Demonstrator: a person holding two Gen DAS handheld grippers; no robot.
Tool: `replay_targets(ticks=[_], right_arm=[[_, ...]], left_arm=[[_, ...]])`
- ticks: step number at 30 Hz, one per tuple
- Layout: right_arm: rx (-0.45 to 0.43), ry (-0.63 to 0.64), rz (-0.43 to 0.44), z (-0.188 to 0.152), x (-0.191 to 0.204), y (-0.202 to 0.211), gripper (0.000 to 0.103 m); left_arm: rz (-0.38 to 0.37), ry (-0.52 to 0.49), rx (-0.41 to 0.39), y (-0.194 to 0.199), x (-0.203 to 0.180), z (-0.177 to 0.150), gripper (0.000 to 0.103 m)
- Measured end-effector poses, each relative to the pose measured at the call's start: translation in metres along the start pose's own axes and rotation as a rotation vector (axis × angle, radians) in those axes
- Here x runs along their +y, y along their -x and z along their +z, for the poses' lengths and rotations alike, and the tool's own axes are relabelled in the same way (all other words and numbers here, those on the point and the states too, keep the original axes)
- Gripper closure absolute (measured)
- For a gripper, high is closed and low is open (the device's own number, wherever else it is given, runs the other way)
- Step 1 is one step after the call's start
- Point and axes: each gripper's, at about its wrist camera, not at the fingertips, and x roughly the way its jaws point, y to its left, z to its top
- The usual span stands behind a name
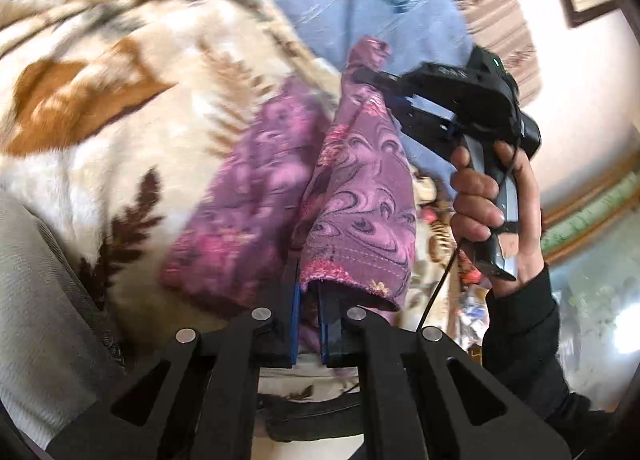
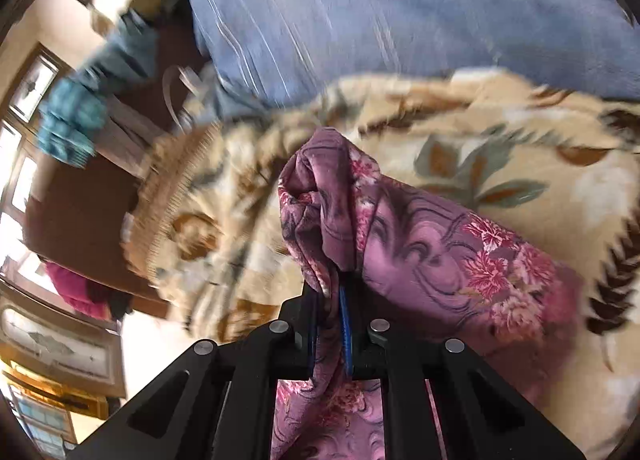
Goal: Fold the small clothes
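Both grippers, my left (image 1: 310, 296) and my right (image 2: 334, 296), pinch the purple flowered cloth (image 1: 360, 195), lifted above the leaf-patterned blanket (image 1: 100, 99).

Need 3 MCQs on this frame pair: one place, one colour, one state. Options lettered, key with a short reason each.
1. Where does the garment lie or hang?
A. Over the leaf-patterned blanket
B. In a basket
C. On a bare wooden table

2. What is the garment's main colour?
A. Green
B. Purple-pink with a floral print
C. White

3. What are the left gripper and the right gripper doing?
A. Both open, clear of the cloth
B. Only the left one holds the cloth
C. Each is shut on the garment

Key:
1 A, the cream and brown blanket shows behind the cloth in both wrist views.
2 B, purple swirls with pink flowers in both views.
3 C, cloth is pinched between each pair of fingers, and the left view shows the right gripper clamped on the far end.
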Motion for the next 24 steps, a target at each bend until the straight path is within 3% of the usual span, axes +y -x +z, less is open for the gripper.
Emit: replay_targets(ticks=[2, 6, 10, 12, 14, 15, 17, 19, 21, 24], right_arm=[[0.058, -0.006, -0.037, 0.001, -0.003, -0.037, 0.094], [0.086, -0.023, -0.077, -0.004, -0.012, -0.063, 0.090], [0.102, -0.079, -0.007, -0.003, -0.020, -0.068, 0.077], [0.105, -0.092, 0.031, 0.000, -0.018, -0.064, 0.069], [0.060, -0.098, 0.095, 0.001, -0.012, -0.044, 0.066], [0.035, -0.093, 0.107, 0.001, -0.007, -0.035, 0.059], [-0.018, -0.093, 0.133, -0.009, -0.006, -0.015, 0.053], [-0.048, -0.113, 0.149, -0.023, -0.009, 0.000, 0.053], [-0.091, -0.131, 0.140, -0.046, -0.015, 0.018, 0.053], [-0.124, -0.114, 0.033, -0.083, -0.022, 0.038, 0.053]], left_arm=[[0.032, 0.001, 0.019, -0.008, 0.004, 0.000, 0.098], [0.037, 0.040, 0.063, -0.017, 0.022, 0.002, 0.097], [0.014, 0.015, 0.011, -0.008, 0.021, 0.005, 0.087], [-0.039, -0.002, -0.023, 0.004, 0.019, 0.004, 0.085], [-0.074, -0.011, -0.079, 0.017, 0.020, 0.003, 0.073], [-0.085, -0.012, -0.129, 0.027, 0.020, 0.002, 0.064], [-0.101, -0.008, -0.164, 0.029, 0.021, 0.004, 0.062], [-0.072, 0.004, -0.163, 0.024, 0.022, 0.009, 0.061], [-0.071, 0.030, -0.163, 0.023, 0.026, 0.011, 0.062], [-0.072, 0.026, -0.177, 0.028, 0.022, 0.014, 0.060]])
